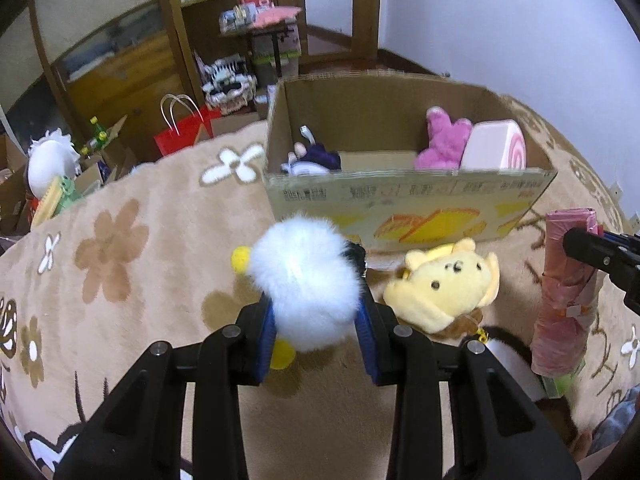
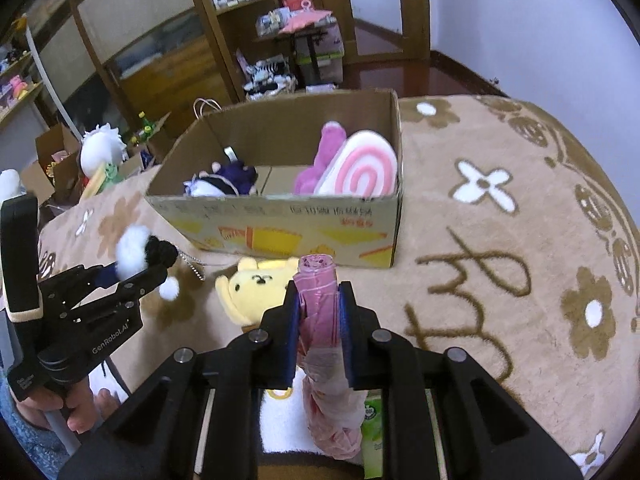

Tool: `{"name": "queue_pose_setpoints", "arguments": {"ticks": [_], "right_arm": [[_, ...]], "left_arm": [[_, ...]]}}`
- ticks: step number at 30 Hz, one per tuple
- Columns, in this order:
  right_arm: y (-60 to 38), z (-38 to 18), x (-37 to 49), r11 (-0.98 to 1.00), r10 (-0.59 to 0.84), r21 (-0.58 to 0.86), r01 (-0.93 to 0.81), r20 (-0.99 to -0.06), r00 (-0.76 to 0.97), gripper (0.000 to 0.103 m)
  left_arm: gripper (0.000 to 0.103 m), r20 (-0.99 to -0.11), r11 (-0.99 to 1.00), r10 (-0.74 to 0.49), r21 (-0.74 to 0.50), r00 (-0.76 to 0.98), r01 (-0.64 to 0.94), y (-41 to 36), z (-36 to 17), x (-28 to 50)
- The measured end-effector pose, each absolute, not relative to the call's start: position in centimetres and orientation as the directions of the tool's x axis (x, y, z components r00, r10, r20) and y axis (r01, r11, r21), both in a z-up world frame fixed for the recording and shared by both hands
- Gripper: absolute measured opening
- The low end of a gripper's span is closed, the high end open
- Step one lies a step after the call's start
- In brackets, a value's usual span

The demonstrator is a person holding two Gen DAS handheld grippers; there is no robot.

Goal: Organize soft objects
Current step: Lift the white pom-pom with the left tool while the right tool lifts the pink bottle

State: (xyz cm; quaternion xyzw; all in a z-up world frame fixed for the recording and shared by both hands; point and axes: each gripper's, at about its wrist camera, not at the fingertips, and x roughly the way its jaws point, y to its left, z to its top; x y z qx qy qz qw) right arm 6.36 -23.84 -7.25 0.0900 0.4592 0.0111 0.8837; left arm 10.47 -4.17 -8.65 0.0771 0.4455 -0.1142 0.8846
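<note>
The tan flowered blanket fills most of both views and carries everything I am working with. On it, at upper centre of each frame, stands the open cardboard box — inside I see a pink swirl-roll cushion leaning at the right end with a magenta plush just beside it, and a dark purple doll at the left end.

In front of the box, lying on the blanket, is a yellow bear plush, near the centre of the left view.

My right claw is clamped on a pink folded umbrella, which stands roughly upright between the blue pads, its top near the box's front wall.

My left claw is squeezed onto a fluffy white plush bird with yellow tips — it sits lifted off the blanket, low centre in the left view.
</note>
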Motion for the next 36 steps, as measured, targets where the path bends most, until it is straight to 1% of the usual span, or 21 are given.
{"name": "queue_pose_setpoints", "arguments": {"ticks": [7, 17, 22, 26, 36], "right_arm": [[-24.3, -4.5, 6.0, 0.983, 0.084, 0.171, 0.071, -0.752, 0.654, 0.018], [-25.7, 0.6, 6.2, 0.972, 0.083, 0.222, 0.074, -0.623, 0.778, 0.018], [-25.7, 2.0, 6.9, 0.973, 0.077, 0.222, 0.067, -0.583, 0.809, 0.018], [-25.6, 2.9, 8.1, 0.976, 0.073, 0.212, 0.057, -0.558, 0.827, 0.018], [-25.2, 5.0, 11.1, 0.985, 0.079, 0.171, 0.010, -0.503, 0.861, 0.018]], "left_arm": [[0.034, -0.742, 0.963, -0.139, 0.055, 0.656, 0.265, -4.1, -6.2, 10.2], [0.034, -0.670, 0.961, -0.161, 0.061, 0.724, 0.270, -4.1, -3.4, 10.5], [0.034, -0.628, 0.961, -0.177, 0.055, 0.758, 0.270, -4.2, -1.6, 10.7], [0.034, -0.593, 0.961, -0.172, 0.074, 0.787, 0.266, -4.6, -0.6, 11.5], [0.034, -0.570, 0.956, -0.175, 0.096, 0.803, 0.277, -6.2, -0.1, 14.6]]}}
